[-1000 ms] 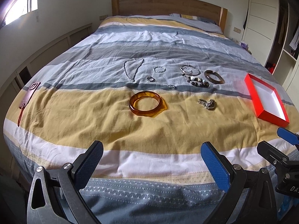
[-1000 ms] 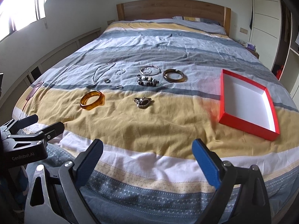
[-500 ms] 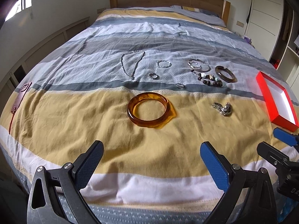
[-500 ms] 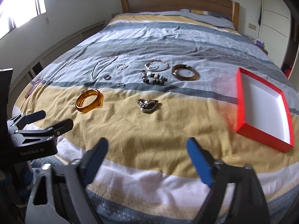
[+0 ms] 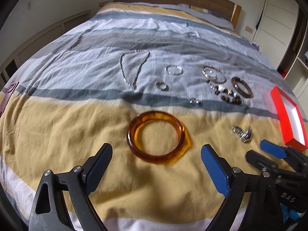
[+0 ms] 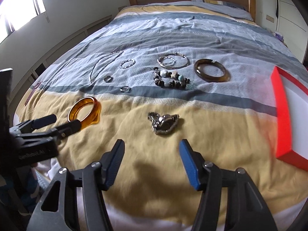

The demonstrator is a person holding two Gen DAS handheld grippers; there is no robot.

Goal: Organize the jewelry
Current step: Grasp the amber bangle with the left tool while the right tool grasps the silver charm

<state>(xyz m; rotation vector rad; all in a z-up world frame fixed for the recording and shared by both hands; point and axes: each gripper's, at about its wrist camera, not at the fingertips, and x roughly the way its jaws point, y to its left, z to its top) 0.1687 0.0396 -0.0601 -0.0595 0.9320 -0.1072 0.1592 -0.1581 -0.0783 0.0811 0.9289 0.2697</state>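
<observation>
Amber bangle lying flat on the yellow stripe of the bed, just beyond the left tongs; clear orange-brown, thick-walled, round inside with a flattened outer edge on its near right. Likely stiff, light and smooth, so prone to slip: best taken across one wall of the ring, one pad inside and one outside, rather than across the whole width. Left tongs wide, nothing between the pads, jaws just closing slightly. Crumpled metal watch on the same yellow stripe, straight ahead of the right tongs; dark face, silver linked band folded in a heap. Probably heavier, floppy at the band, apt to dangle: safest gripped at the solid case. Right tongs at a middling gap, empty, jaws just closing. Farther off on the pale blue stripes: chain necklace at left, small rings and thin silver bangles in the middle, beaded bracelet and dark brown bangle to the right. Red box with white inside at far right, open and seemingly empty; nothing sorted into it yet.
</observation>
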